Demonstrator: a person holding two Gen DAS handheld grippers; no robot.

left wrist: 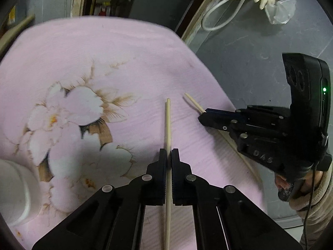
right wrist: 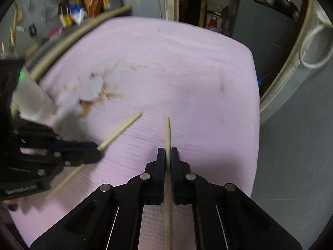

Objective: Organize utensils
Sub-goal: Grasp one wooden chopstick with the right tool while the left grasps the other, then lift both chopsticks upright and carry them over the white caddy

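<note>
**Legible markings: one faint, one unreadable**

In your left wrist view, the side of the right gripper (left wrist: 205,115) body carries faint scratched or handwritten letters that appear to read "DAS", though the strokes are dim and you should treat the reading as uncertain; in your right wrist view, the left gripper (right wrist: 100,152) housing bears a small pale line of print along its lower edge, too blurred to read; the coloured packets (right wrist: 83,6) hanging on the far wall show printed faces, but no word or number on them can be made out; nothing else in either view carries legible text.
</note>
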